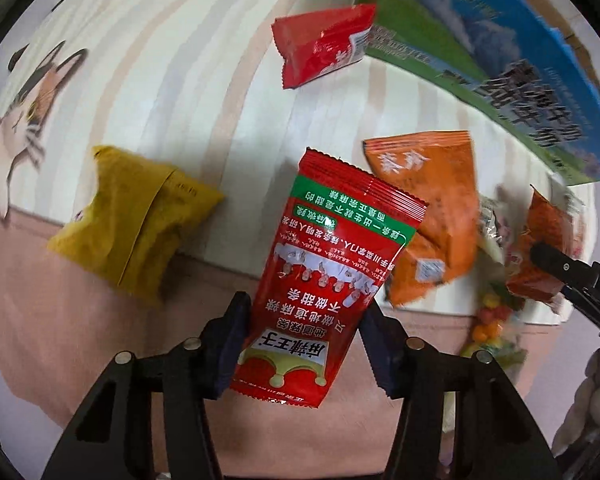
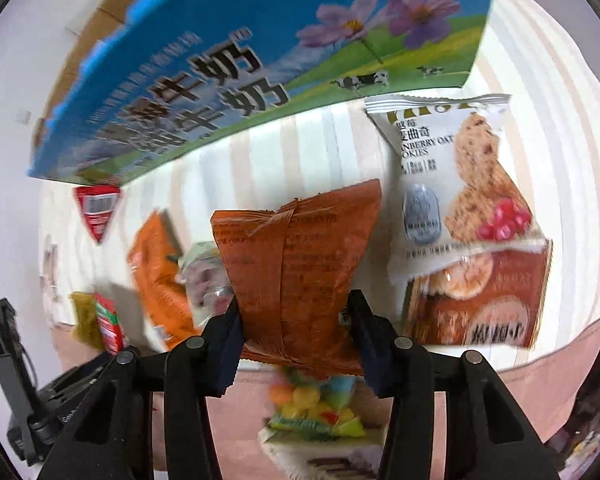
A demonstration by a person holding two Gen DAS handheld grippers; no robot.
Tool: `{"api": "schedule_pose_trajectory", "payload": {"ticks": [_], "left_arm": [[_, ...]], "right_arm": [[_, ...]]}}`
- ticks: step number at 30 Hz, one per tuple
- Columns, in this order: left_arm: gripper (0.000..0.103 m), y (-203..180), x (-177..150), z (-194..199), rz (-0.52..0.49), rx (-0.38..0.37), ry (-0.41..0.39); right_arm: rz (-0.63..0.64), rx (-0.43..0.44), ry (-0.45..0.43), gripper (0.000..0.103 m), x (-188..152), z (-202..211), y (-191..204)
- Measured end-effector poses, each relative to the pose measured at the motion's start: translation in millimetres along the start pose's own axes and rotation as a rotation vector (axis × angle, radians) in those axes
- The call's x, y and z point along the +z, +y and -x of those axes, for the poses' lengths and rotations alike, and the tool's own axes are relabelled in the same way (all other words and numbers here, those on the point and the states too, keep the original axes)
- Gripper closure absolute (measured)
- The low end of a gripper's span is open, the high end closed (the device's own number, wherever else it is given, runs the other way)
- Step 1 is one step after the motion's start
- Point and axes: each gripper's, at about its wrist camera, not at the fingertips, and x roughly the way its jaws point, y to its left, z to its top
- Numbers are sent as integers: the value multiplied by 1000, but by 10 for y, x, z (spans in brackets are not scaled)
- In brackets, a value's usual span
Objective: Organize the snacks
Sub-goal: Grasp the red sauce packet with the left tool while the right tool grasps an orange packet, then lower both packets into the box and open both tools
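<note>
A striped cream cloth [image 1: 172, 92] with a pink border and a printed cat covers the desk, and the blue-and-green printed milk carton box [image 2: 236, 72] stands at its far side as the landmark for everything else.

Nearest in the left wrist view, the left hand-held gripper [image 1: 300, 344] pinches a red foil sachet with a green band [image 1: 324, 276] by its two sides, lifted clear of the cloth. Only this view shows the crumpled yellow packet [image 1: 136, 224] lying far left of the box, with bare cloth around it, and the small red packet [image 1: 324, 44] touching the box's near corner. Two overlapping orange packets [image 1: 428, 216] lie just in front of the box.

In the right wrist view, the right hand-held gripper [image 2: 296, 328] clamps a brown-orange crimped packet [image 2: 296, 264]. Only here appear the white oat-cookie packet [image 2: 456, 184] and brown biscuit packet [image 2: 480, 300] below the box's right end, and a colourful candy bag [image 2: 312, 404] at the near cloth edge.
</note>
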Motion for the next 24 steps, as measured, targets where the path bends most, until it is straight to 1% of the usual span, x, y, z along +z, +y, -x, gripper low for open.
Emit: {"api": "schedule_pose_trajectory", "payload": {"ticks": [4, 6, 7, 10, 11, 12, 14, 16, 17, 18, 19, 20, 21, 24], "left_arm": [[51, -36, -131, 281, 24, -71, -18], [51, -103, -163, 440, 24, -104, -32], [51, -140, -149, 533, 22, -120, -42], [51, -341, -97, 851, 9, -180, -85], [51, -304, 20, 932, 5, -198, -93], [51, -345, 108, 1048, 0, -221, -104], [51, -459, 301, 1247, -14, -257, -122], [51, -623, 454, 1392, -32, -274, -149], [51, -626, 642, 1475, -39, -277, -157], [51, -645, 784, 1563, -47, -278, -170], [51, -726, 914, 1619, -54, -273, -183], [51, -687, 1040, 1653, -58, -268, -189], [51, -744, 1187, 1642, -57, -262, -194], [51, -837, 1590, 1609, -51, -246, -177]], "right_arm": [[-2, 77, -21, 52, -123, 234, 51], [0, 125, -36, 52, -122, 399, 91], [6, 142, -24, 52, -105, 428, 76], [15, 202, -57, 52, -78, 726, 151], [18, 218, -65, 52, -67, 806, 161], [21, 233, -75, 52, -44, 884, 181], [33, 262, -107, 52, 69, 1097, 220], [41, 276, -138, 52, 212, 1270, 241], [45, 277, -156, 52, 288, 1353, 247], [47, 274, -171, 52, 343, 1358, 340], [47, 268, -185, 52, 437, 1406, 352], [41, 263, -202, 52, 559, 1463, 347], [42, 253, -212, 52, 659, 1494, 343], [33, 231, -219, 52, 969, 1464, 410]]}}
